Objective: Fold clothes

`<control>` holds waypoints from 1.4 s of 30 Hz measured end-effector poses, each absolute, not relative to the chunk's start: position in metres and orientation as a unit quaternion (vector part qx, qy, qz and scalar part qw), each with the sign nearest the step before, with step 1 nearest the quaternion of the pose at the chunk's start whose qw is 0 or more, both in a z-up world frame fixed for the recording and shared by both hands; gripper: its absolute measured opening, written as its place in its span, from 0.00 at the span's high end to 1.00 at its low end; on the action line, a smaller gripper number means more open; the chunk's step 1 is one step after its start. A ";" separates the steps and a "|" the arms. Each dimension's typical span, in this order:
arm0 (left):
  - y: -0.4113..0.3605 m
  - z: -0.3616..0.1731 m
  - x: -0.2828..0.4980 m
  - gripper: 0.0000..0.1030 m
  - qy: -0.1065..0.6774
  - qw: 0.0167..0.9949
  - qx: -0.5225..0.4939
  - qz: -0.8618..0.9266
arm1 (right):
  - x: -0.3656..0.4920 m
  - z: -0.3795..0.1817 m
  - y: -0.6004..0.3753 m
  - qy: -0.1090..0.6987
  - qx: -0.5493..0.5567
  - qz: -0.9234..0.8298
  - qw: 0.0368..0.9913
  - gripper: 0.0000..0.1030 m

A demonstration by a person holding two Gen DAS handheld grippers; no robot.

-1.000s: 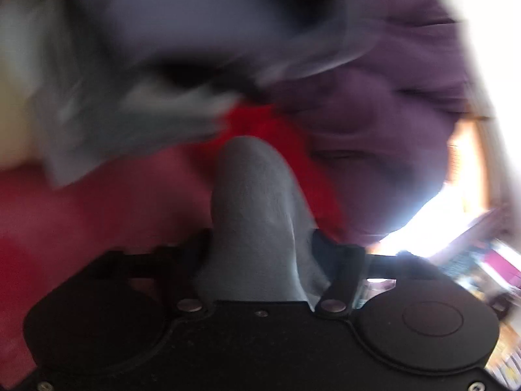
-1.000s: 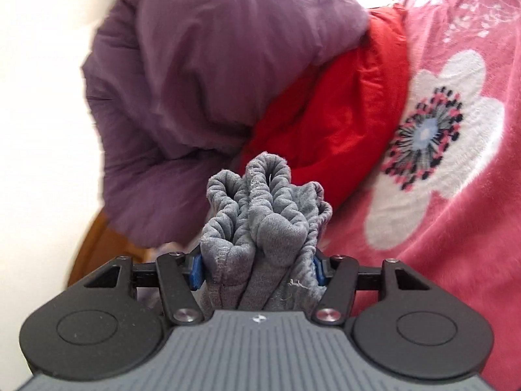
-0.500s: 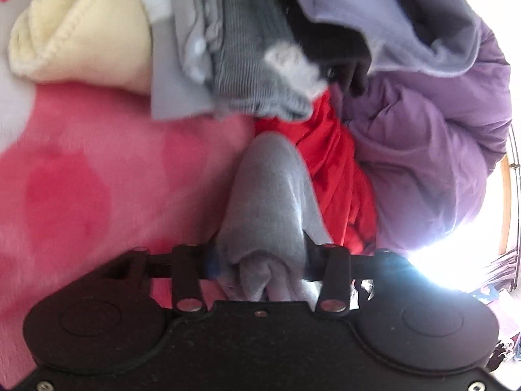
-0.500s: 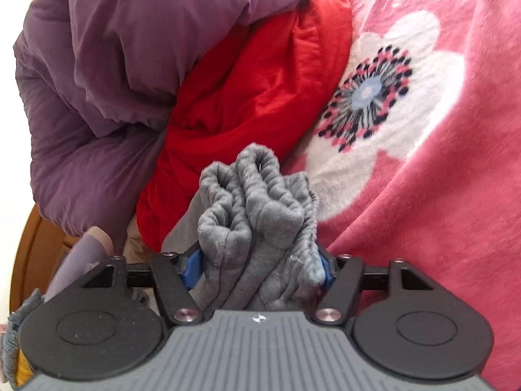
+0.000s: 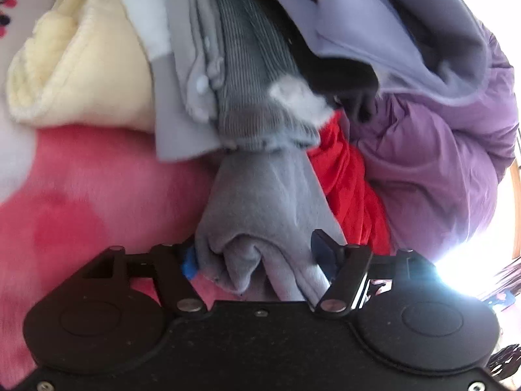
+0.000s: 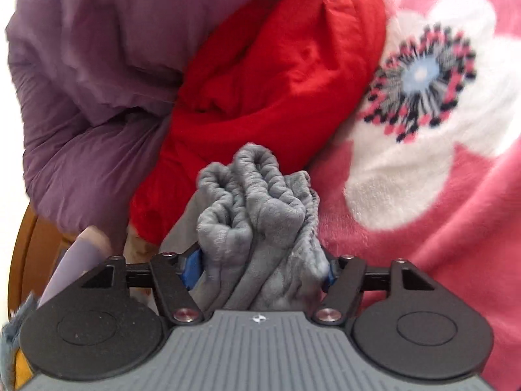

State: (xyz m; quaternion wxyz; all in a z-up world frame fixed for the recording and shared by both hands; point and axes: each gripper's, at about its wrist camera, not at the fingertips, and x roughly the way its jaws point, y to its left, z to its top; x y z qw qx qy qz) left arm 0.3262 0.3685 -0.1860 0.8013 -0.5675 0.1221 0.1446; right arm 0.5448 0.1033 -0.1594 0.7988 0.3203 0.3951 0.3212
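Note:
My left gripper (image 5: 260, 257) is shut on a fold of a grey fleece garment (image 5: 263, 202) just above the pink blanket (image 5: 81, 195). My right gripper (image 6: 260, 260) is shut on the bunched elastic end of the same grey garment (image 6: 257, 202). Both hold it close to a red garment (image 6: 276, 75) and a purple padded jacket (image 6: 97, 49), which also show in the left wrist view as red cloth (image 5: 351, 189) and purple jacket (image 5: 439, 169).
A pile of clothes lies ahead of the left gripper: a cream fleece (image 5: 75, 75), a grey ribbed knit (image 5: 254, 75) and lilac cloth (image 5: 358, 16). The pink blanket with a white flower (image 6: 423, 97) spreads right of the right gripper. A wooden edge (image 6: 22, 254) shows lower left.
Both grippers have moved closer to the red and purple garments with the grey garment in them. The left view has steadied from a blur and neared the clothes pile.

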 end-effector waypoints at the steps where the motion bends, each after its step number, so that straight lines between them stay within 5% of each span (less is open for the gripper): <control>1: 0.365 -0.186 0.322 0.29 0.127 0.797 -0.572 0.145 | 0.541 -0.153 0.099 0.395 0.313 0.321 0.802 0.21; 4: 0.346 -0.187 0.305 0.26 0.149 0.774 -0.598 0.146 | 0.509 -0.141 0.058 0.393 0.296 0.315 0.812 0.10; 12: 0.296 -0.175 0.277 0.17 0.238 0.788 -0.554 0.128 | 0.384 -0.129 -0.058 0.406 0.255 0.232 0.846 0.03; 23: 0.171 -0.160 0.215 0.08 0.339 0.870 -0.346 0.093 | 0.219 -0.124 -0.194 0.417 0.203 0.101 0.880 0.00; 29: 0.078 -0.156 0.181 0.00 0.414 0.899 -0.123 0.070 | 0.159 -0.115 -0.219 0.400 0.164 0.071 0.899 0.00; 42: 0.006 -0.096 0.083 0.00 0.348 0.936 -0.041 0.021 | 0.078 -0.083 -0.231 0.370 0.068 0.028 0.926 0.00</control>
